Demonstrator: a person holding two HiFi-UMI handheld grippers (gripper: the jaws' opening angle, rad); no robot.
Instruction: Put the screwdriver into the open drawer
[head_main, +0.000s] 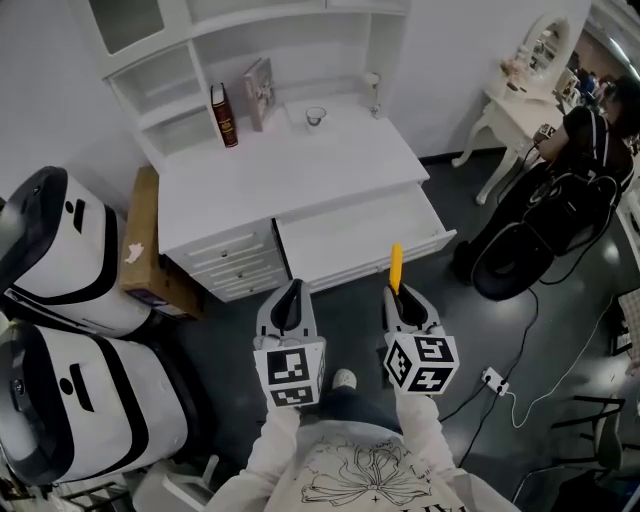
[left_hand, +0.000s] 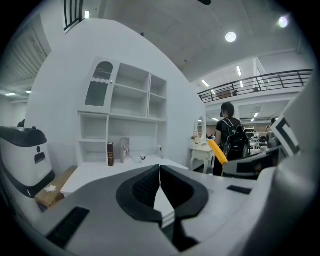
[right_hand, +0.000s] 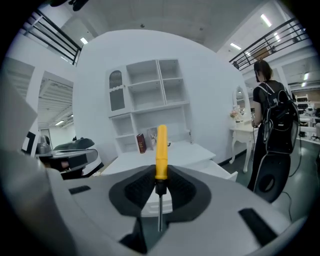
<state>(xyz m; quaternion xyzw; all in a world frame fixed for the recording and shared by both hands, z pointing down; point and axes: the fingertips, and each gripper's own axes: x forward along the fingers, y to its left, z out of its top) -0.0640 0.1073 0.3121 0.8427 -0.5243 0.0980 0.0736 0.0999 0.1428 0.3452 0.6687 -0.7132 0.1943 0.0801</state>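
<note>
At the centre of the right gripper view, the screwdriver (right_hand: 160, 145) stands upright between the jaws of the right gripper (right_hand: 160, 172). The jaws are clamped on the lower end of its yellow handle, so the handle juts out past the fingertips and the metal shaft runs back toward the camera. In the head view it sits at lower centre, just short of the open drawer (head_main: 350, 235) of the white desk (head_main: 270, 175), while the left gripper (left_hand: 160, 170), at its lower left, has its jaws pressed together with nothing between them.
</note>
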